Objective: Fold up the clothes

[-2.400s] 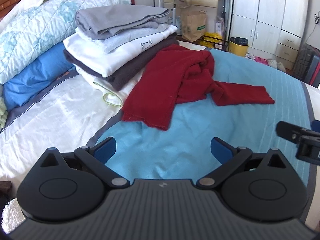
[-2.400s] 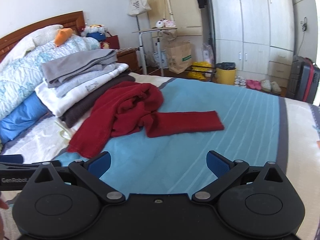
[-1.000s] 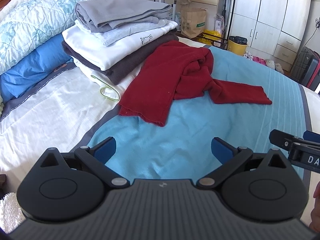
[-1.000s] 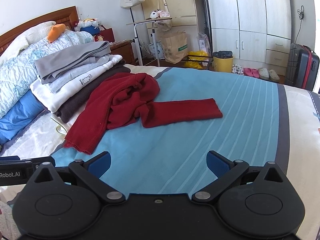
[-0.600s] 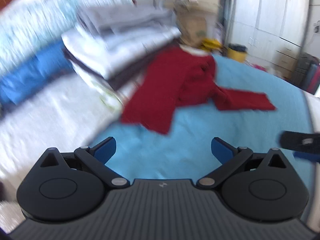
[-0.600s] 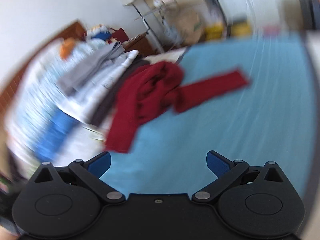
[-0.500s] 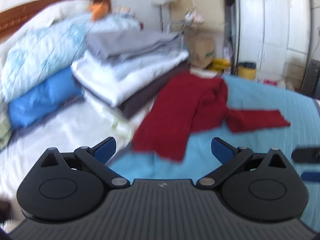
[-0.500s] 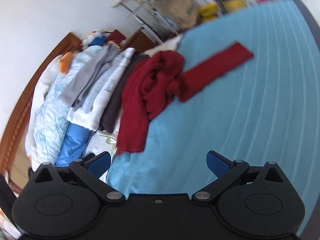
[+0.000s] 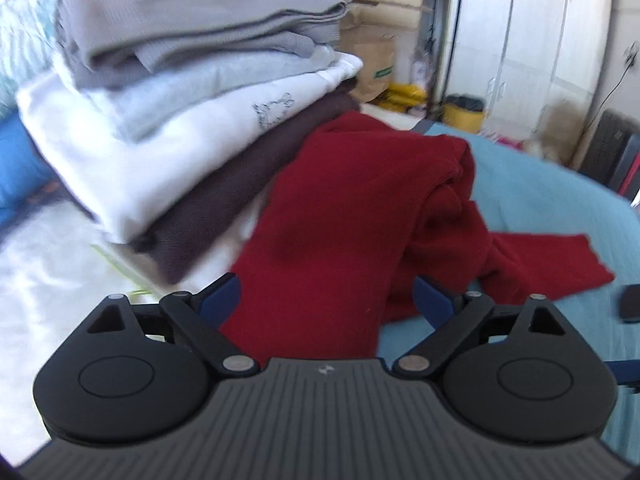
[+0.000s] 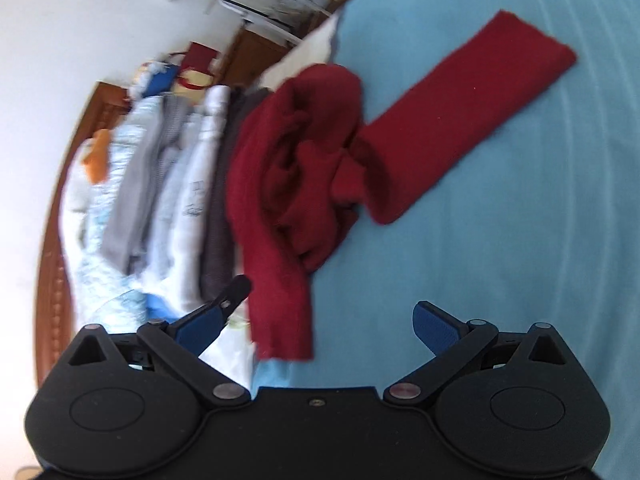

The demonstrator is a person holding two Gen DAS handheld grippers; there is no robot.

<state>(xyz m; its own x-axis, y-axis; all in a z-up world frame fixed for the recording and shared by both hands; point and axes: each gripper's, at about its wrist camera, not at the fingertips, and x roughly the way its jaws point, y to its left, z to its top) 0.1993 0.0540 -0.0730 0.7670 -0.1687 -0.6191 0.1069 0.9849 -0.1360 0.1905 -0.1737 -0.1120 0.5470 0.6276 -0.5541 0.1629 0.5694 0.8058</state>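
A crumpled dark red sweater [image 9: 352, 208] lies on the light blue bedcover [image 9: 560, 200], with one sleeve [image 10: 468, 116] stretched out flat. My left gripper [image 9: 326, 300] is low over the sweater's near hem; its jaws are closing with the red cloth between them, and the pads are not pressing on it. In the tilted right wrist view, my right gripper [image 10: 316, 328] stands open just short of the sweater [image 10: 296, 168], whose hem corner lies between its fingers without touching them. A dark fingertip of the other gripper [image 10: 236, 288] shows beside that hem.
A stack of folded clothes [image 9: 180, 80], grey over white over dark brown, sits left of the sweater against blue and patterned pillows [image 9: 16, 168]. Beyond the bed stand white wardrobes [image 9: 540, 40], a paper bag [image 9: 376, 64], a yellow bin [image 9: 464, 114] and a suitcase [image 9: 612, 152].
Both grippers have moved forward and down, close up to the red sweater. The right gripper's view has rolled so the bed looks tilted. The left jaws have narrowed slightly.
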